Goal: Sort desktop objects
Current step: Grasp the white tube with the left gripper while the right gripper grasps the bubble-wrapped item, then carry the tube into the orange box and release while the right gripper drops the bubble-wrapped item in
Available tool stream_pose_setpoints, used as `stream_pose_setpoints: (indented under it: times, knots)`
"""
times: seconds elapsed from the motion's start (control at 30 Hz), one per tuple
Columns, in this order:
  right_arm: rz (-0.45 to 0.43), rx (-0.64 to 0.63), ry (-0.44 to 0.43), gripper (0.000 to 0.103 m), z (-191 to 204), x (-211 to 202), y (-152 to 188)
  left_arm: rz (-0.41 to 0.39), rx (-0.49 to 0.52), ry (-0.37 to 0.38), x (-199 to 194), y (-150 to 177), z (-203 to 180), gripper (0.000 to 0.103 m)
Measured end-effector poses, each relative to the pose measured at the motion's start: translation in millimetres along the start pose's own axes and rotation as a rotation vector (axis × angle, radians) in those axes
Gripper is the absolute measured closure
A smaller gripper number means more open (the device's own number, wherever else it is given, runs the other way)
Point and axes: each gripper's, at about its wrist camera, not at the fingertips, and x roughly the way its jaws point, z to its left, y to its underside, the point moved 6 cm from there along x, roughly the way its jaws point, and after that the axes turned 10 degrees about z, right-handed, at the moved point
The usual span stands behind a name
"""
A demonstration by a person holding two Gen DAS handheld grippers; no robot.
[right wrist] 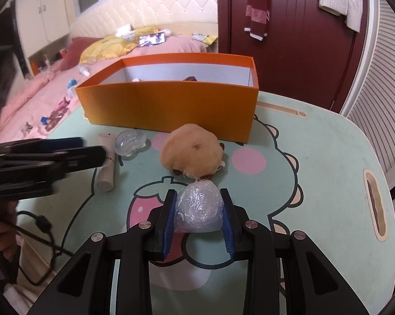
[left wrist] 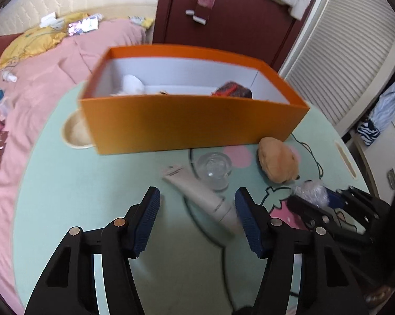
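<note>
Clamping a clear crinkled plastic-wrapped ball (right wrist: 200,207) between its blue pads, the right gripper (right wrist: 199,219) sits at six o'clock of the tan plush toy (right wrist: 190,151). The left gripper (left wrist: 197,219) hangs spread apart over a white tube (left wrist: 200,194), the orange cardboard box (left wrist: 192,120) at twelve o'clock.

Right gripper (right wrist: 199,216) clamping plastic-wrapped ball (right wrist: 200,210) – plush toy (right wrist: 190,151), orange box (right wrist: 168,105) beyond

left gripper (left wrist: 197,204): jaws spread wide | right gripper (right wrist: 198,210): jaws clamped
</note>
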Motion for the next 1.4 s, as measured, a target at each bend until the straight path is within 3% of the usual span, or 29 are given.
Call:
stream_pose_setpoints:
  times: [0.07,0.13,0.2,0.23,0.33,0.47,0.57,0.6,0.83,0.97,1.03,1.07,1.23,1.4]
  knots:
    - [0.001,-0.001,-0.002,0.072,-1,-1,2,-0.007,0.014,-0.015,2,0,-5,0.043]
    - [0.0,-0.001,0.0,0.072,-2,-3,3,-0.009,0.034,-0.024,0,3,-6,0.055]
    - [-0.001,-0.001,0.003,0.072,-2,-4,4,-0.006,0.06,-0.031,-4,9,-2,0.078]
    - [-0.001,-0.004,0.006,0.072,-1,-4,4,-0.007,0.069,-0.039,-7,13,3,0.079]
    - [0.0,-0.008,0.013,0.072,1,-4,3,-0.018,0.082,-0.055,-15,24,20,0.079]
    - [0.003,-0.003,0.005,0.072,2,-4,3,-0.029,0.057,-0.015,-20,28,34,0.077]
    - [0.004,-0.006,0.007,0.072,2,-4,3,-0.046,0.017,-0.007,-21,28,39,0.052]
    - [0.004,-0.007,0.008,0.072,2,-4,3,-0.052,0.007,-0.01,-21,27,39,0.05]
    - [0.006,-0.011,0.005,0.072,2,-7,2,-0.066,0.017,-0.036,-18,20,33,0.05]
    - [0.006,-0.009,0.004,0.072,3,-8,2,-0.075,0.075,-0.065,-15,10,20,0.05]
    - [0.005,-0.009,0.003,0.072,4,-7,1,-0.04,0.116,-0.109,-5,5,14,0.054]
    - [0.003,-0.009,0.002,0.072,4,-8,1,-0.029,0.128,-0.118,-2,4,12,0.08]
    - [-0.009,-0.008,-0.009,0.072,3,-9,1,-0.031,0.128,-0.075,-5,10,11,0.083]
    - [-0.09,-0.03,-0.017,0.073,10,-25,-5,-0.097,0.124,-0.061,-33,19,21,0.083]
